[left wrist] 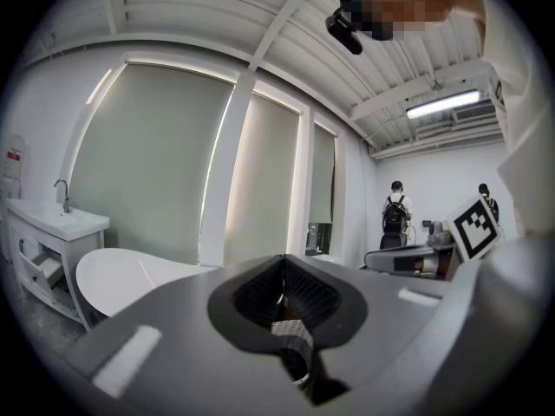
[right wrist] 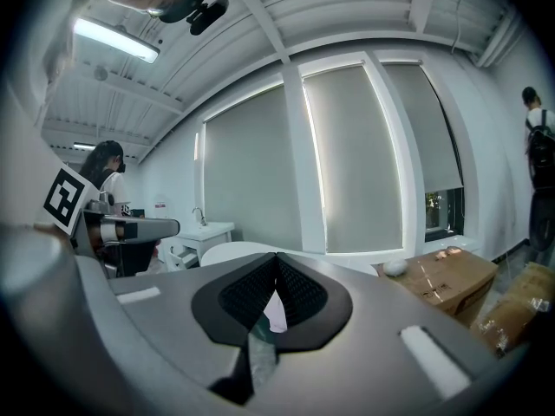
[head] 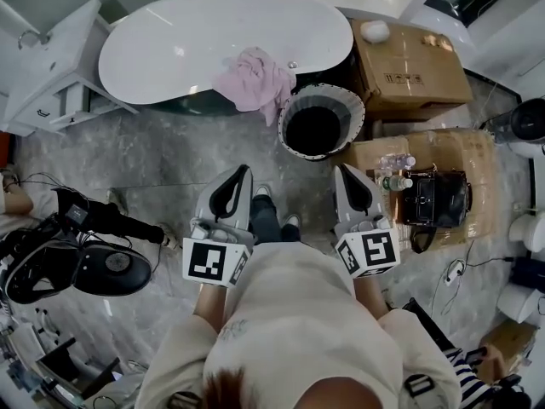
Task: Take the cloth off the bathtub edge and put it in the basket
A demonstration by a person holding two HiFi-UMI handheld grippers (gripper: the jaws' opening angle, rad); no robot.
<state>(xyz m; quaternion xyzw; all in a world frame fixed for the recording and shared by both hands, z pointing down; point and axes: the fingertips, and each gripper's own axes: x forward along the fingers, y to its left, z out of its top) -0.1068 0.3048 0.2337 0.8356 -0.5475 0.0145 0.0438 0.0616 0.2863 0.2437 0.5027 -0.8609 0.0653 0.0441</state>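
One round basket (head: 345, 105) stands on the floor against the single white bathtub (head: 170, 41) and shows only its own dark inside. One pink cloth (head: 254, 82) hangs over the bathtub edge, just left of the basket. The left hand-held gripper (head: 243, 172) and the right hand-held gripper (head: 342, 170) are both clenched on nothing. The cloth lies ahead of them, well apart.

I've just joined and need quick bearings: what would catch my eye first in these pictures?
A pink cloth drapes over the near edge of the big white bathtub, top of the head view. Right beside it stands a round basket, dark inside. Below, the left gripper and right gripper point toward them, both shut and empty.
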